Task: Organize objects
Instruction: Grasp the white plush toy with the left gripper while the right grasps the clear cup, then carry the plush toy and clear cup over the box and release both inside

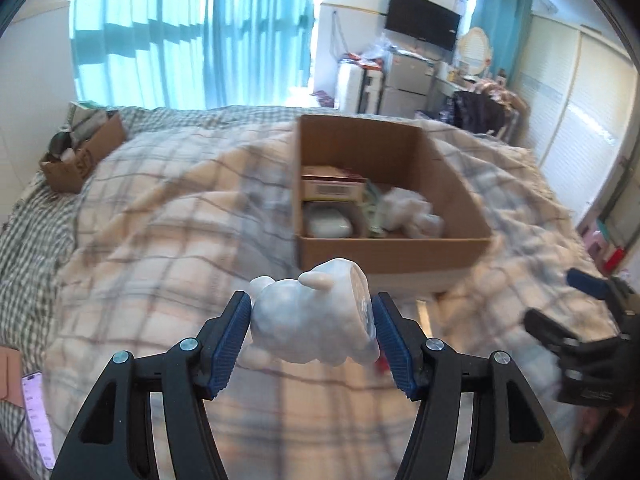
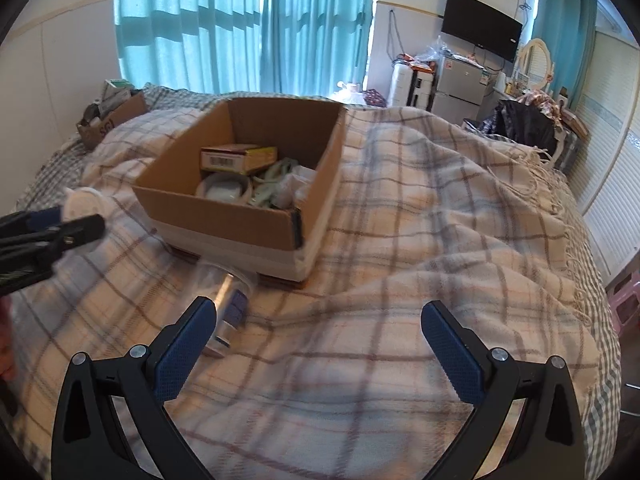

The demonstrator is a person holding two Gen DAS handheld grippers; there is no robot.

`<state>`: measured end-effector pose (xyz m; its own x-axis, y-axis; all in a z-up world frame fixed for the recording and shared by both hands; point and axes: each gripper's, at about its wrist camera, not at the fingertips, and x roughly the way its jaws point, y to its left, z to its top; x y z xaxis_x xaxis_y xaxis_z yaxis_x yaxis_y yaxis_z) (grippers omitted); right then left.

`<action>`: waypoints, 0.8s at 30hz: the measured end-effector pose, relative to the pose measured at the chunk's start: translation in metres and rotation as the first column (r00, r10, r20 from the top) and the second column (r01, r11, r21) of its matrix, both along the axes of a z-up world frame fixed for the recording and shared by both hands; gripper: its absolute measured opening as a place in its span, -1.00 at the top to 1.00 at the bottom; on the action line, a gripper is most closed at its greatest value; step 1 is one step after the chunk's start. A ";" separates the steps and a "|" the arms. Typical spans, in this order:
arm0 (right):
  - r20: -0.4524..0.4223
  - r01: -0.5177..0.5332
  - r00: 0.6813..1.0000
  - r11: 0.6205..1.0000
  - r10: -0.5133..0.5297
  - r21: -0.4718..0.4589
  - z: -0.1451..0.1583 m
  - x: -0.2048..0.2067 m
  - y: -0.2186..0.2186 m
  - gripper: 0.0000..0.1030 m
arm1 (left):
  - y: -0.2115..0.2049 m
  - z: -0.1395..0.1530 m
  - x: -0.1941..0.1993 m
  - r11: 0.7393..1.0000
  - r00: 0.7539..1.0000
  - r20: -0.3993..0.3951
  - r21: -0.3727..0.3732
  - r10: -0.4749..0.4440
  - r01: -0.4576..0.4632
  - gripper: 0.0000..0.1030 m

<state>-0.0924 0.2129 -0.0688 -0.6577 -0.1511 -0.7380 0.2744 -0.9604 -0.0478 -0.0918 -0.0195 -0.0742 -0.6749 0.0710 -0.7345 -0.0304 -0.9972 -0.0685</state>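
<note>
Left gripper (image 1: pixel 312 326) clamps white figurine (image 1: pixel 316 316); right gripper (image 2: pixel 319 340) wide open, holding nothing.

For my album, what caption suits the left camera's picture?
Left gripper clamps a white figurine above a plaid blanket, facing an open cardboard box of odds and ends.

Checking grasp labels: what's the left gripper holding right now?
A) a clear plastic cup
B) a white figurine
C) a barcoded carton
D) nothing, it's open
B: the left gripper has both blue pads pressed against a white figurine, short of the cardboard box.
</note>
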 end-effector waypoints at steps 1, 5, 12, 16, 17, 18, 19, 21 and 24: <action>0.005 -0.014 1.000 1.000 0.014 -0.009 0.003 -0.001 -0.005 -0.99 | -0.005 -0.004 -0.002 1.000 1.000 0.006 0.005 0.012 -0.012 -0.25; 0.058 -0.063 0.996 0.998 0.063 -0.001 0.002 -0.015 -0.039 -0.99 | -0.017 -0.023 -0.004 0.999 0.999 0.034 0.013 0.030 -0.030 -0.25; 0.222 -0.118 0.969 0.993 0.113 0.009 -0.060 -0.038 -0.080 -0.97 | -0.021 -0.037 -0.001 0.999 0.998 0.053 0.037 0.020 -0.022 -0.25; 0.252 -0.143 0.958 0.989 0.134 0.018 -0.074 -0.041 -0.091 -0.90 | -0.021 -0.040 -0.002 0.999 0.998 0.058 0.051 0.017 -0.019 -0.25; 0.264 -0.149 0.954 0.989 0.140 0.017 -0.078 -0.042 -0.094 -0.85 | -0.021 -0.040 -0.001 0.998 0.998 0.058 0.053 0.016 -0.019 -0.25; 0.273 -0.154 0.951 0.988 0.144 0.015 -0.081 -0.043 -0.096 -0.79 | -0.022 -0.040 -0.001 0.998 0.998 0.058 0.054 0.016 -0.019 -0.25; 0.285 -0.161 0.947 0.987 0.150 0.014 -0.085 -0.044 -0.098 -0.67 | -0.022 -0.040 -0.001 0.998 0.998 0.059 0.056 0.016 -0.020 -0.25; 0.309 -0.174 0.938 0.984 0.155 0.033 -0.094 -0.045 -0.103 -0.52 | -0.022 -0.040 0.000 0.998 0.998 0.058 0.058 0.017 -0.020 -0.25; 0.331 -0.176 0.931 0.984 0.155 0.034 -0.101 -0.044 -0.102 -0.47 | -0.021 -0.041 0.000 0.999 0.998 0.060 0.052 0.015 -0.018 -0.25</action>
<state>-0.1361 0.1105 -0.1700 -0.3494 -0.1841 -0.9187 0.4393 -0.8982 0.0129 -0.0916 -0.0408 -0.1150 -0.6318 0.0996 -0.7687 -0.0085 -0.9925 -0.1216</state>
